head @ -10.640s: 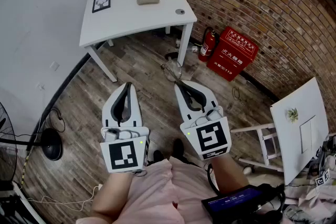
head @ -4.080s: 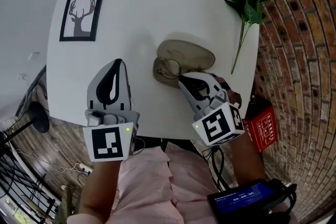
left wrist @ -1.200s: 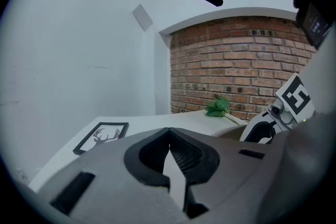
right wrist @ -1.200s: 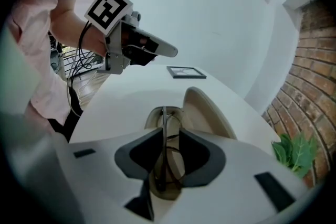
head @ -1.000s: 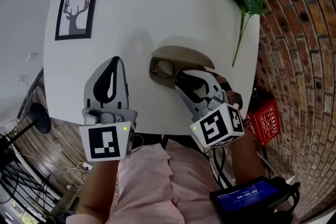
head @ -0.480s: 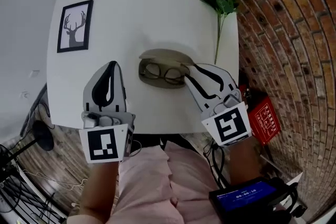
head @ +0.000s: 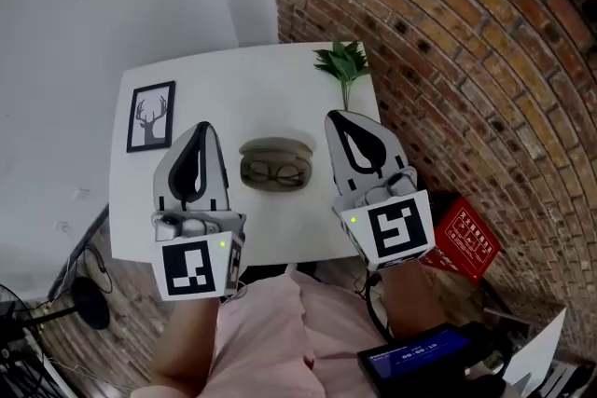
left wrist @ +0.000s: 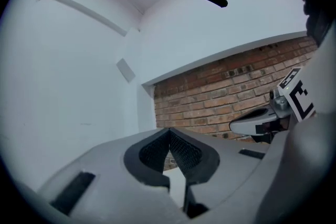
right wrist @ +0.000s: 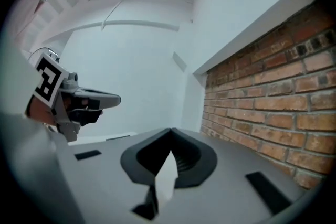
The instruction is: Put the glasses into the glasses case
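Observation:
The tan glasses case (head: pixel 275 171) lies open on the white table (head: pixel 233 89), with the dark-framed glasses (head: pixel 276 172) inside it. Both grippers are raised high above the table and point level, one on each side of the case in the head view. My left gripper (head: pixel 201 128) (left wrist: pixel 169 132) is shut, its jaws meeting at the tip with nothing in them. My right gripper (head: pixel 338 118) (right wrist: pixel 170 132) has jaws closing that meet at the tip, nothing between them. Each gripper view shows only walls and the other gripper.
A framed deer picture (head: pixel 150 116) lies at the table's left and a green leafy sprig (head: pixel 343 62) at its far right corner. A brick wall (head: pixel 429 33) runs along the right, with a red box (head: pixel 468 239) on the floor below. A screen device (head: pixel 415 355) hangs at my waist.
Both grippers have lifted well up from the table and levelled out. The right gripper's jaws, wide open beside the case before, are now together. The table looks smaller and farther.

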A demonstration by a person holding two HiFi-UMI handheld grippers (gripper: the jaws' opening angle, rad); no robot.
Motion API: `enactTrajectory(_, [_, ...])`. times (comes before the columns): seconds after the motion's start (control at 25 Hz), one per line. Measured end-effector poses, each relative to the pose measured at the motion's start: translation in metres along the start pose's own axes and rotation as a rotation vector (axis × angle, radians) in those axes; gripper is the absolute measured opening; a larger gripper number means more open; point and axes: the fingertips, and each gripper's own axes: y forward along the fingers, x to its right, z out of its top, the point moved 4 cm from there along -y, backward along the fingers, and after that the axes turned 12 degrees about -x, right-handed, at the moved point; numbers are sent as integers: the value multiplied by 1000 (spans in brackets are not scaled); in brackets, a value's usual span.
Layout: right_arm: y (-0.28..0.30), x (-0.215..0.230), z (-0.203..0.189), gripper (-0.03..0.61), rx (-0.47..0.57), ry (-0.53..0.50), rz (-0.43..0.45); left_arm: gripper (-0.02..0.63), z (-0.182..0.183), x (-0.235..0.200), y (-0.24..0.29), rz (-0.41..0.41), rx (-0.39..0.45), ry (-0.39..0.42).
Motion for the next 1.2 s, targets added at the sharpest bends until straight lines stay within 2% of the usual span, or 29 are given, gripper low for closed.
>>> enactTrajectory(0.2, [-18,-3,12,6,17,26,-18,9,17,8,-9,9,28,17])
enactTrajectory(0.44, [-29,-5,17,5,60,29,-12,9,20,15,-10,7,32,18])
enactTrajectory(1.2, [-32,-7,15,3,73,38,6,9,17,27,-8,-16,20,36])
